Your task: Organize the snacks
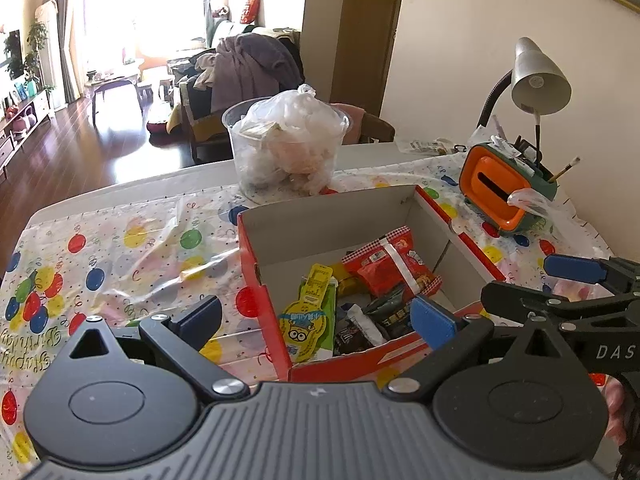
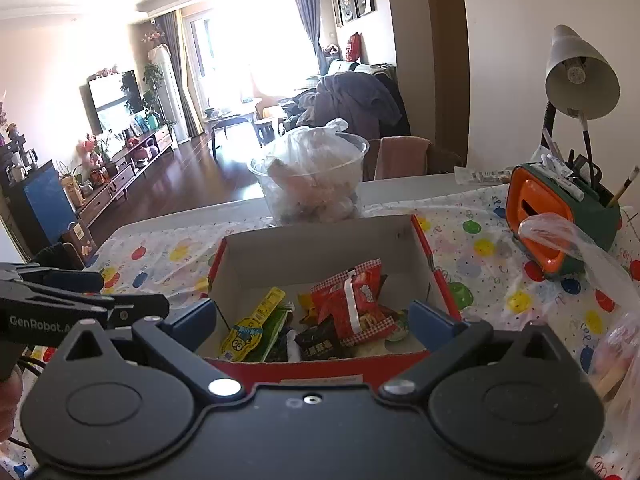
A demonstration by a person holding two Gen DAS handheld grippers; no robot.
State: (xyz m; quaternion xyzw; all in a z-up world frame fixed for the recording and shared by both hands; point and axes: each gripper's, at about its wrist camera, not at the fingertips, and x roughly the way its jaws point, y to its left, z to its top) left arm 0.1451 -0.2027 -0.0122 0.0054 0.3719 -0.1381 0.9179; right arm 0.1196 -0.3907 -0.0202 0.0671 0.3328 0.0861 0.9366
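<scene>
The snack packets look light, soft and crinkly, their foil probably slippery, so a pinch on a sealed edge seems the safest hold. They lie heaped in the red box point(image 2: 434, 264) on the counter point(image 1: 120, 240): a red packet point(image 2: 352, 300) at 12 o'clock of the pile, a yellow one point(image 2: 250, 328) at 9. The left tool point(image 1: 318, 320) and right tool point(image 2: 312, 318) both hang released, holding nothing.

Strong daylight is pouring through a tall far window point(image 2: 236, 40) flanked by grey curtains point(image 2: 306, 20), glaring off the dark polished wooden floor point(image 2: 192, 176). A flat television point(image 2: 114, 98) is standing on a low wooden cabinet point(image 2: 132, 160) at left; cream plaster walls point(image 1: 460, 40) are rising at right.
</scene>
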